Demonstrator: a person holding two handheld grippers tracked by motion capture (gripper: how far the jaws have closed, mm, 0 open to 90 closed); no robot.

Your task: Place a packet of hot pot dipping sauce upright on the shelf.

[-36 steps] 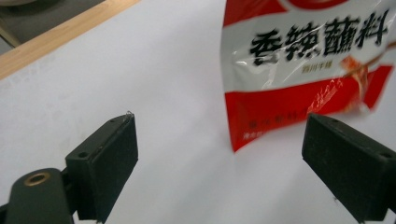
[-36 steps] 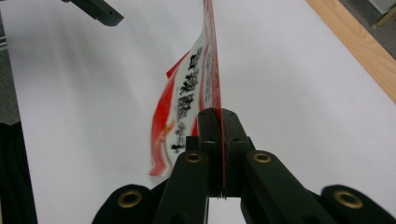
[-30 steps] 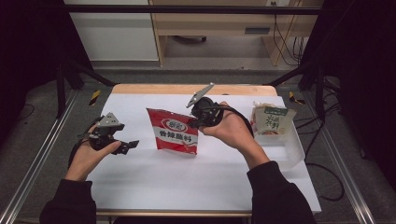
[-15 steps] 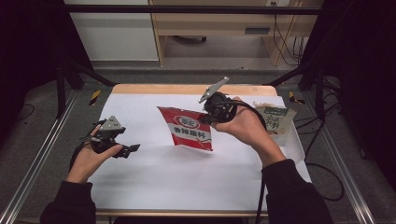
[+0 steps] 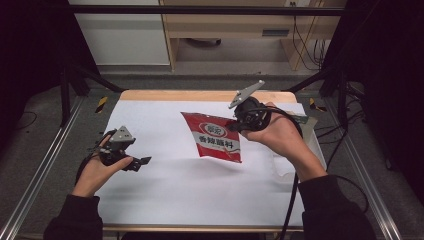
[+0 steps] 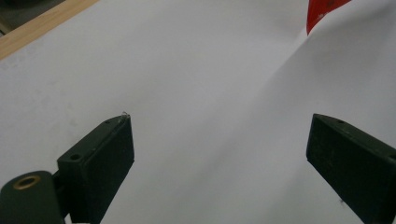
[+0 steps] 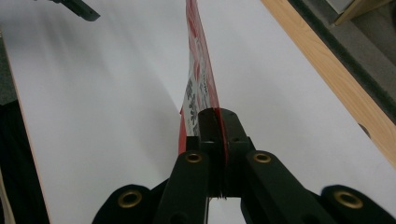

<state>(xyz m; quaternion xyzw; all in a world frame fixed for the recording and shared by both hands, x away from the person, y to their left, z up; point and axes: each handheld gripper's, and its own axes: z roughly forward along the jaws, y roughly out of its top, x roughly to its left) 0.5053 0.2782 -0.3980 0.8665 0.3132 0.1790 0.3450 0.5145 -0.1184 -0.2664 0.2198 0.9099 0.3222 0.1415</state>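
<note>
Both forearms wear dark sleeves. Each hand carries a black gripper, the left gripper (image 5: 142,162) and right gripper (image 5: 231,127), topped by a grey three-cornered plate (brass-ringed screw holes near the fingers (image 6: 100,161)), trailing black cable.

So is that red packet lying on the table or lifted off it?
Lifted. The right gripper is shut on one edge of the red packet, which hangs above the white table and casts a shadow there.

The glossy red plastic snack packet (image 5: 216,136) looks smooth and crinkled. The matt white table sheet (image 5: 190,190) covers pale wood, and both grippers' jaws are matt black plastic.
</note>
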